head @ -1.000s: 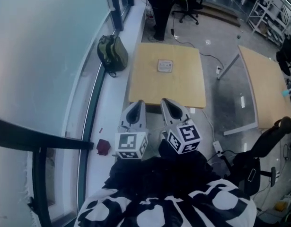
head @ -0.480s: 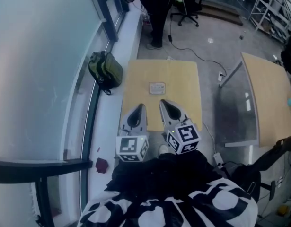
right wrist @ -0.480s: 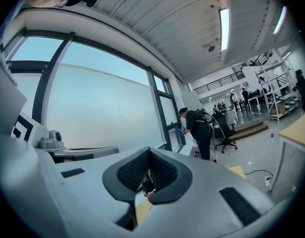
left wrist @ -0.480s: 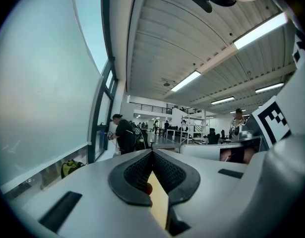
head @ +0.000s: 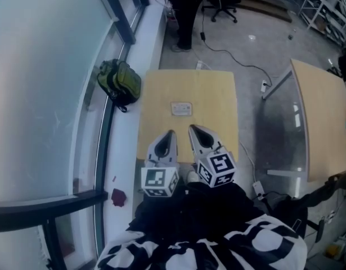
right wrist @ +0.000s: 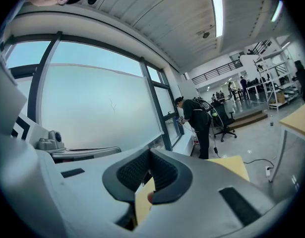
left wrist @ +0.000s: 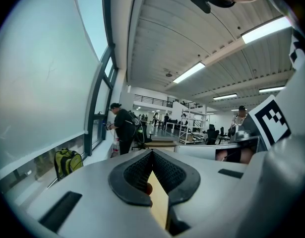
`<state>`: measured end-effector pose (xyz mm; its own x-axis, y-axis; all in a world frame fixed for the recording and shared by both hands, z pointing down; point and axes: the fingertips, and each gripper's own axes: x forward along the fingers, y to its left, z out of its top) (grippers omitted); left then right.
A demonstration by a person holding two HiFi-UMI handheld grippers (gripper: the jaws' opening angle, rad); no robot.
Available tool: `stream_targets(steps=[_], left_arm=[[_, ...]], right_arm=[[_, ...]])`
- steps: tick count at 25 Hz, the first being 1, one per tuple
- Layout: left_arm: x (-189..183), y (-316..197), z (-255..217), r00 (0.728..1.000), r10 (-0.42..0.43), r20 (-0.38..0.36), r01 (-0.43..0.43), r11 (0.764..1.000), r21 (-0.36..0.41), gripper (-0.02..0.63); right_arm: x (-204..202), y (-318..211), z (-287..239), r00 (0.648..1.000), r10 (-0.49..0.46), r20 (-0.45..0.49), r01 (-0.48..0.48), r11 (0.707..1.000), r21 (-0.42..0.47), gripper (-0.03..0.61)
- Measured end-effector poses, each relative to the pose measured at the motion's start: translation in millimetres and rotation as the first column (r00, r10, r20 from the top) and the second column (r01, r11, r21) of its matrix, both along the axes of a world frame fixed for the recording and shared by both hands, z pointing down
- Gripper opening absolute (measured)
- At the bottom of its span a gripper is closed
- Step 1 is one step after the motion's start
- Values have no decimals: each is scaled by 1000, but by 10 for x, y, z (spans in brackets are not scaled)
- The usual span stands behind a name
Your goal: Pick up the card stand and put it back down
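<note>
Pale wooden square table [head: 218, 94]: small white rectangular card stand [head: 181, 108] lies well ahead of your left gripper [head: 169, 134] and right gripper [head: 193, 129]. Both are closed and empty, likely parked pending approach.

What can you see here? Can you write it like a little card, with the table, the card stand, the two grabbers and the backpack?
table: light wood, in front of the person
card stand: small and pale, on the table near its middle, nothing touching it
left gripper: jaws together, empty, above the table's near edge
right gripper: jaws together, empty, beside the left one
backpack: green, by the window, left of the table
</note>
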<state>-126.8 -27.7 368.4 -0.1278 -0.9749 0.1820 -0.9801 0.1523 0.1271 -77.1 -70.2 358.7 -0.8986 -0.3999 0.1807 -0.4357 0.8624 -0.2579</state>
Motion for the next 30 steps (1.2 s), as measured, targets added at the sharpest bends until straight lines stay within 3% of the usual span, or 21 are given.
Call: stream_targets(steps=[12,20,30], left_arm=[[-38,-151,847,986,136,-92,-146,984,-103,6],[-360,-230,1486,982,153,-110,-175,960,-219,8],[-993,173,2078,952,303,-53,-298,863,-408,70]], right_arm=[[59,-148,910,990,33,-136,-48,993,-111,18],[-36,-199,1377,981,23,-191,-53,987,-153,18],[-109,-356,1790,968,29,-251,-74,982,-175,18]])
